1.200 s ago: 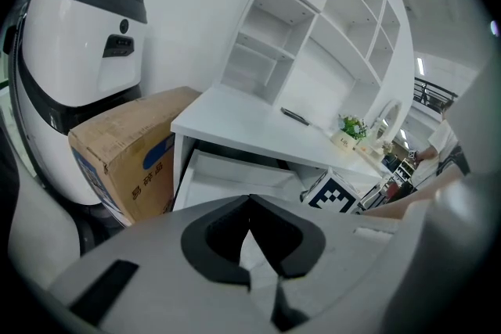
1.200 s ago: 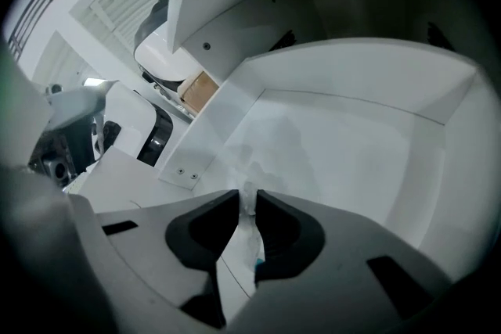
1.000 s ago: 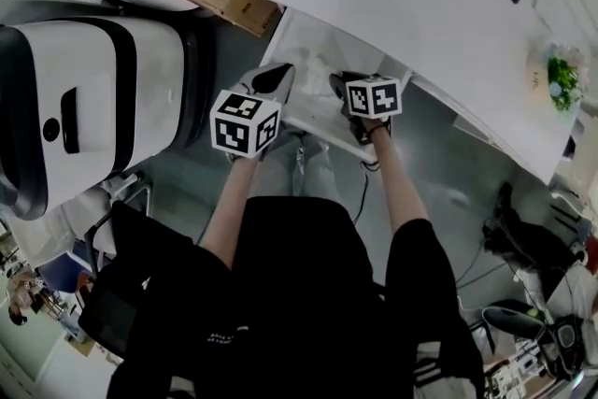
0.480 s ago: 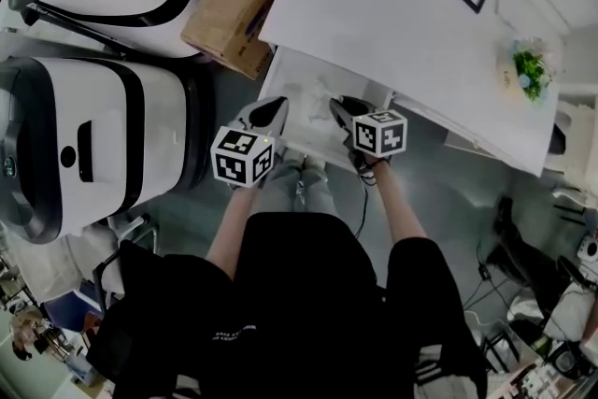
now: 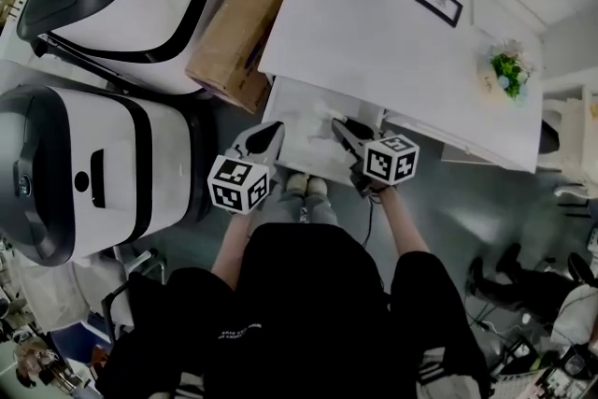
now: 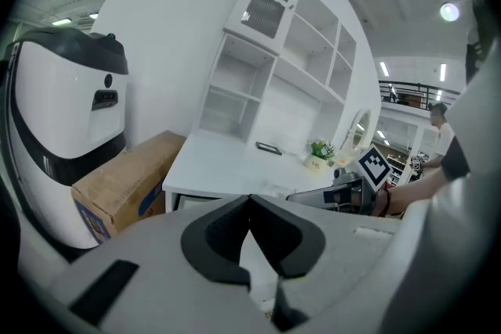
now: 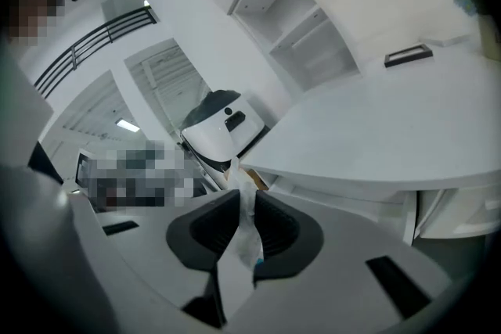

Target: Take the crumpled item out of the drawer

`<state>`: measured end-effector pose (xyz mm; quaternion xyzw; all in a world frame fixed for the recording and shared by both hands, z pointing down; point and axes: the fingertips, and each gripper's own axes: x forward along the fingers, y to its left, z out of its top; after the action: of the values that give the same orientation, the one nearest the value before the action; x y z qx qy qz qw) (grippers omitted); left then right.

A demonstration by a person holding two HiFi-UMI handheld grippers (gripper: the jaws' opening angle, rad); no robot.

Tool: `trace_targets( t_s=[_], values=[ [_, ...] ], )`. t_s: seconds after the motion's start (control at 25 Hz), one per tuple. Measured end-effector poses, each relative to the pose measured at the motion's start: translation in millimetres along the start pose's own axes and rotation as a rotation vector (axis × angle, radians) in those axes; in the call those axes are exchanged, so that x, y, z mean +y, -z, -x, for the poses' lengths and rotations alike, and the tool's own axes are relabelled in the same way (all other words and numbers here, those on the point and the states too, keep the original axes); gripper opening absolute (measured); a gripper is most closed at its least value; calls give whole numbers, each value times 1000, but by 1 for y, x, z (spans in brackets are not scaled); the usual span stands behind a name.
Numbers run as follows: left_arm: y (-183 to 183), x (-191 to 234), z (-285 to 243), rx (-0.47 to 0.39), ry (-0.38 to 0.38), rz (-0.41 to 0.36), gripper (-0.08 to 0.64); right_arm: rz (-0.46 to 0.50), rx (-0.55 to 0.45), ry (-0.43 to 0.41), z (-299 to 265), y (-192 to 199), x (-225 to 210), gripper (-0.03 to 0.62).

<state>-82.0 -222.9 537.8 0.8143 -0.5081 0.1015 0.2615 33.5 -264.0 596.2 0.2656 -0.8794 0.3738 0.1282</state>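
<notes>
Against the white desk (image 5: pixel 374 23), the crumpled white thin sheet (image 7: pixel 235 270) is clamped in the right gripper (image 7: pixel 244 199), just above the open white drawer (image 5: pixel 308 154). Judged light, soft and tearable, it is best taken by its bunched middle. Over the drawer's left edge, the left gripper (image 6: pixel 250 199) is closed.

White desk (image 5: pixel 374 33), shelf unit (image 6: pixel 274 66), grey floor (image 5: pixel 467 210)
</notes>
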Motion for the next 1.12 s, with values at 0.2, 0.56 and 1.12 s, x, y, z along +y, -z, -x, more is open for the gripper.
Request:
trace_targets(
  t_s=[0.2,0.56,1.12],
  values=[
    [-24,-6,18,-54,14,-33,-3,20,-89,-27,22,-27,26,48],
    [-60,-12,45,-155,18,-64,-3,42,-258,-49,58,-75,66,48],
    [-119,-15,85,-310,-17,-157,-3,162,-469,-61,109,-133,108,48]
  ],
)
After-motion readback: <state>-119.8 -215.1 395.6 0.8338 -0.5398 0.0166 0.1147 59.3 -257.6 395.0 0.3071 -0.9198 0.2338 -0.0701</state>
